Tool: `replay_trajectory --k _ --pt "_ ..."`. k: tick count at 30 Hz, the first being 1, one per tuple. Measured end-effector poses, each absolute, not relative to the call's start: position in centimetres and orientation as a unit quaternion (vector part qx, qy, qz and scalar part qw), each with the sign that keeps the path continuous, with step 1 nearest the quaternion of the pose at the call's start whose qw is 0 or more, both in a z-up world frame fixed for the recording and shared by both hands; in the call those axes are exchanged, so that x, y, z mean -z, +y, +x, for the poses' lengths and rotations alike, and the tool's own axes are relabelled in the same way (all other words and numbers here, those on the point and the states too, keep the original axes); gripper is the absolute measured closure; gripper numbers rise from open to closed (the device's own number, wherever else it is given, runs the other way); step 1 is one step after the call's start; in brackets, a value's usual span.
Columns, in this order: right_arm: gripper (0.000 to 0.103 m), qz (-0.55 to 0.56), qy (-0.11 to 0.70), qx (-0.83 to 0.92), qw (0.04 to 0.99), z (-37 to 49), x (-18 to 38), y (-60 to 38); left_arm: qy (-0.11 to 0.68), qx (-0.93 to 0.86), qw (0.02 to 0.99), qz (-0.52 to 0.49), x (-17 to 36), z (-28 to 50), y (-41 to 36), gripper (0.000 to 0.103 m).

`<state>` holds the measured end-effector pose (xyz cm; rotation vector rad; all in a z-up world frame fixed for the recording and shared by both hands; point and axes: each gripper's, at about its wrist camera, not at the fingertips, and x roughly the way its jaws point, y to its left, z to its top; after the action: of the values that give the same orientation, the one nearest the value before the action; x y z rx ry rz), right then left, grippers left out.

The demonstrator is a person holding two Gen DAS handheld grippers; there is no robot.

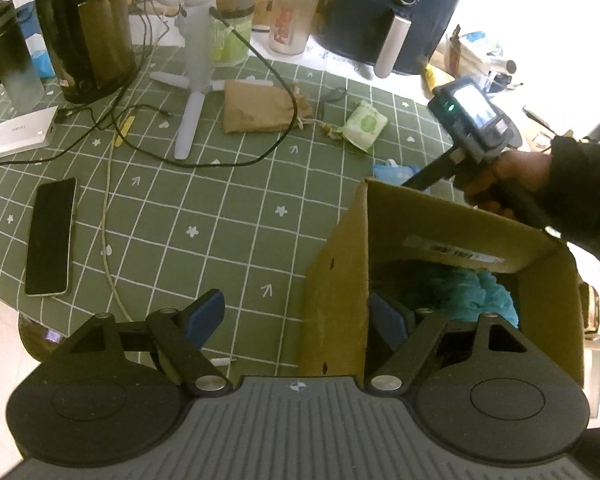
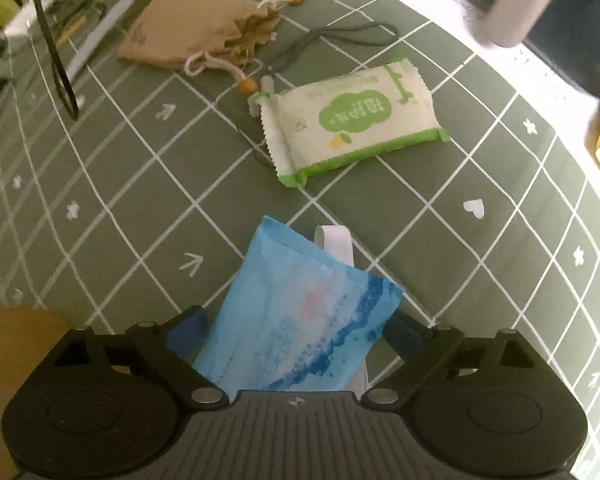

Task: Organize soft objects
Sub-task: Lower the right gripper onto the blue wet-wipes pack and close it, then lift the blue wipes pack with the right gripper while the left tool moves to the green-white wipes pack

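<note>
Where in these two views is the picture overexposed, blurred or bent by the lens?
Left wrist view: the upper right corner is washed out white beside the air fryer, and the tablecloth grid lines curve. Right wrist view: the air fryer handle at the top is blurred, the green tissue pack is sharp, and the grid bends strongly.

A pouch (image 2: 196,32) lies left of a packet (image 2: 352,120); something fluffy, perhaps cloth (image 1: 472,292), sits in the box (image 1: 336,280).

Little can be read. The green-and-white tissue pack (image 2: 350,120) at 12 o'clock in the right wrist view carries white characters on a green cloud, too distorted to read. The cardboard box (image 1: 336,280) bears a blurred white label. The brown pouch (image 2: 188,28) has a faint illegible stamp.
</note>
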<state>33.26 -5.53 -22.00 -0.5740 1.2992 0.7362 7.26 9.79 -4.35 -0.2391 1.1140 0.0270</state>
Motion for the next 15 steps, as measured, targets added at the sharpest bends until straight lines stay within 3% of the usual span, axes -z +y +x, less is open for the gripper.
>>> replay_trajectory --k 10,13,15 --pt "0.009 -0.273 0.621 -0.249 0.691 33.6 21.9 -6.8 0.512 -0.011 0.851 -0.115 3.5 7.6 10.0 0.023" --pt "0.015 -0.242 0.643 -0.240 0.686 34.1 22.0 -7.9 0.508 -0.007 0.854 -0.113 3.3 7.9 10.0 0.023" --pt "0.028 -0.216 0.653 -0.245 0.683 34.4 21.8 -8.8 0.506 -0.005 0.855 -0.111 3.2 8.1 10.0 0.023"
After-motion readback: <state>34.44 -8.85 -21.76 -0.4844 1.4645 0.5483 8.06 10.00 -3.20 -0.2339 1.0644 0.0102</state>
